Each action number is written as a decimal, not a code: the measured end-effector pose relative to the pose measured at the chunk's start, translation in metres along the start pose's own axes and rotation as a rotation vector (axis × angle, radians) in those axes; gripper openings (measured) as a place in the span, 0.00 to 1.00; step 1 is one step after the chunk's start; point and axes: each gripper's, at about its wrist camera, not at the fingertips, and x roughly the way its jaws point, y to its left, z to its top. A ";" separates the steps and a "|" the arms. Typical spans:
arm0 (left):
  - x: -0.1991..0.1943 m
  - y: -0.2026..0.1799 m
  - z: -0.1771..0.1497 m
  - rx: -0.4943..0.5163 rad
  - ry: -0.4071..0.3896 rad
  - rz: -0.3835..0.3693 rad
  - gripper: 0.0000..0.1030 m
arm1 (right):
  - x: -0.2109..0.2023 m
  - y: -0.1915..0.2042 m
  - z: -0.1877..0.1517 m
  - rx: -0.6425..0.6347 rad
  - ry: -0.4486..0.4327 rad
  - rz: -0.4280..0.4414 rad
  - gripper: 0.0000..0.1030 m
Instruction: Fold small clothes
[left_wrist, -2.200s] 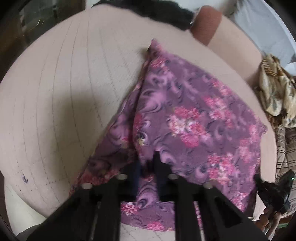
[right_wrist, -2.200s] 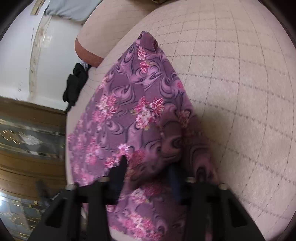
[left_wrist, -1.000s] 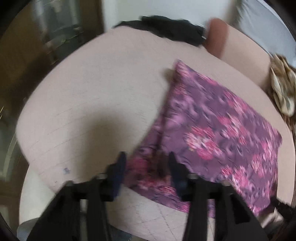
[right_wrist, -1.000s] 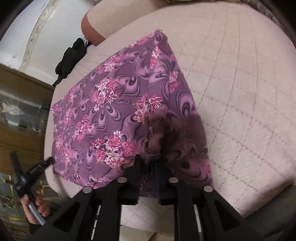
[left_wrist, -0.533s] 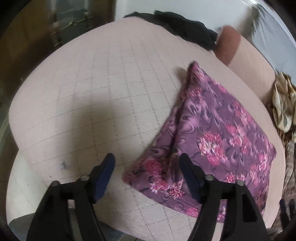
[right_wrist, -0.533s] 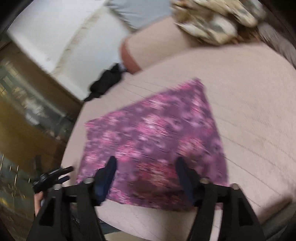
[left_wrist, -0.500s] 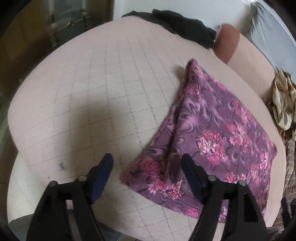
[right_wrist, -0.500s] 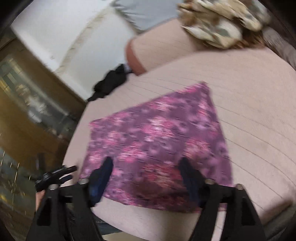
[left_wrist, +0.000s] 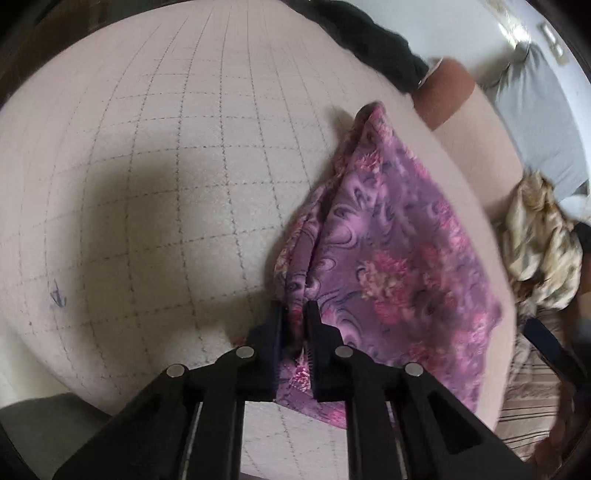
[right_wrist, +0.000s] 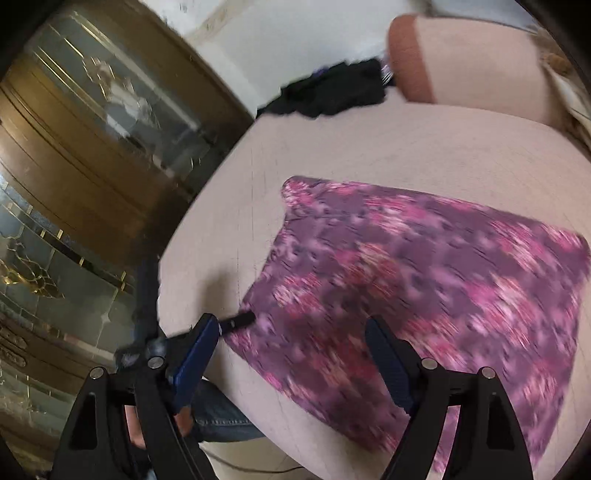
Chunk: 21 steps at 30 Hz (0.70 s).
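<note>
A purple cloth with pink flowers (left_wrist: 399, 266) lies folded on a beige quilted cushion (left_wrist: 166, 177). My left gripper (left_wrist: 294, 314) is shut on the cloth's near left edge, which bunches up between the fingers. In the right wrist view the same cloth (right_wrist: 424, 280) lies flat and blurred on the cushion (right_wrist: 406, 147). My right gripper (right_wrist: 291, 339) is open and empty above the cloth's near edge. The left gripper's tip (right_wrist: 236, 320) shows at the cloth's left corner.
A black garment (left_wrist: 376, 40) lies at the cushion's far edge, also in the right wrist view (right_wrist: 332, 92). A crumpled beige patterned cloth (left_wrist: 539, 243) lies right. A brown-ended bolster (right_wrist: 461, 62) sits behind. A wooden glass-paned cabinet (right_wrist: 92, 147) stands left.
My left gripper was open half a second ago and has shut on the cloth's left edge. My right gripper has swung left and stays open.
</note>
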 end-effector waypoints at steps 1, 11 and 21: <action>-0.003 0.002 -0.001 -0.012 -0.008 -0.023 0.10 | 0.013 0.005 0.011 0.002 0.034 0.007 0.83; -0.015 0.006 0.001 -0.068 -0.010 -0.150 0.10 | 0.165 0.042 0.082 -0.029 0.360 -0.158 0.71; -0.031 -0.011 -0.002 0.001 -0.069 -0.174 0.09 | 0.221 0.046 0.083 -0.078 0.479 -0.340 0.56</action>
